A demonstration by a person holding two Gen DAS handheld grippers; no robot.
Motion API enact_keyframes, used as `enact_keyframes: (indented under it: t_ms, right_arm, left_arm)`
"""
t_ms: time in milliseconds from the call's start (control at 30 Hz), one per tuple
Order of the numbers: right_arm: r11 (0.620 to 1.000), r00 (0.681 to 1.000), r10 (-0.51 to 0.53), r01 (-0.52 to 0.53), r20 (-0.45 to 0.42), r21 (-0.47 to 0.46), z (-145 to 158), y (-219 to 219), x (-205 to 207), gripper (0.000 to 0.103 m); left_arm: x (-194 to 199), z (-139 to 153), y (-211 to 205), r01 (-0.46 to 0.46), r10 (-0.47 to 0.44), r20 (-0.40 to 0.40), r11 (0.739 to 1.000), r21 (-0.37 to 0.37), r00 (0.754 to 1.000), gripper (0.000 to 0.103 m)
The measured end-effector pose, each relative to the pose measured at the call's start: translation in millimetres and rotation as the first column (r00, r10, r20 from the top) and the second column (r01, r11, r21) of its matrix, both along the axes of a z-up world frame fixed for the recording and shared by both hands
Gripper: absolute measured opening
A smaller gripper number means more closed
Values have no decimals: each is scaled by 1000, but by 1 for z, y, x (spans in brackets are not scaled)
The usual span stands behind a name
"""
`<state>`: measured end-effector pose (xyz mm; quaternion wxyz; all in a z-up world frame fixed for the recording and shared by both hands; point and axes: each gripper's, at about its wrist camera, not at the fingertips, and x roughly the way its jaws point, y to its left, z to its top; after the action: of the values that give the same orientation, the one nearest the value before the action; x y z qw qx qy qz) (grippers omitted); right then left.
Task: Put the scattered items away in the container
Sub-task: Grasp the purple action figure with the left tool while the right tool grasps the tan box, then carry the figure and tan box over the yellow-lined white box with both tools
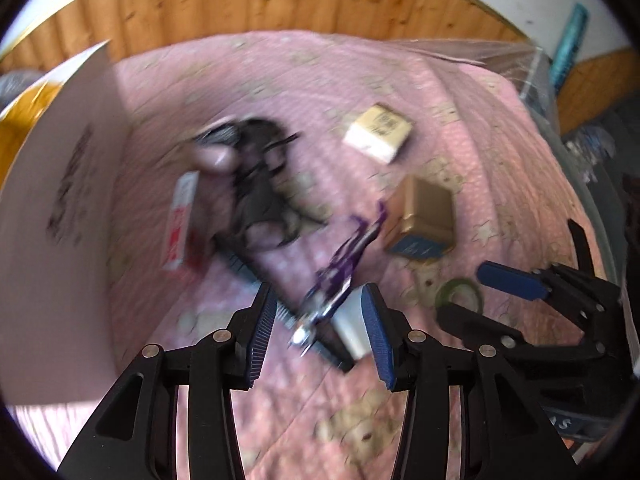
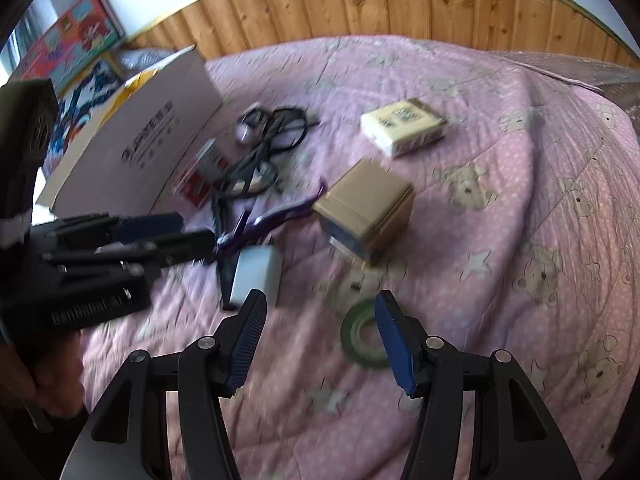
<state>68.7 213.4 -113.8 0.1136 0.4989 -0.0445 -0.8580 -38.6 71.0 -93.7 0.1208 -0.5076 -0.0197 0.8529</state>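
Pliers (image 1: pixel 340 276) lower centre between our open left tool (image 1: pixel 320 336): stiff, slick, we grab purple handles. Right tool (image 2: pixel 320 344) open beside tape roll (image 2: pixel 362 338).

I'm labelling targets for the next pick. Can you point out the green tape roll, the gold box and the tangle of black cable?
green tape roll (image 2: pixel 366 340), right wrist view, on its ring face.
gold box (image 2: pixel 366 196), right wrist view, on its top face.
black cable (image 2: pixel 276 136), right wrist view, on the looped part.
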Motion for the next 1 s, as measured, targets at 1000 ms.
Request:
enact_keyframes:
  t_ms: [1000]
  right_arm:
    - [953, 965, -222, 245, 136, -180, -36, 40, -68, 57]
  left_arm:
    - [-38, -48, 4, 78, -77, -25, 995, 62, 997, 18]
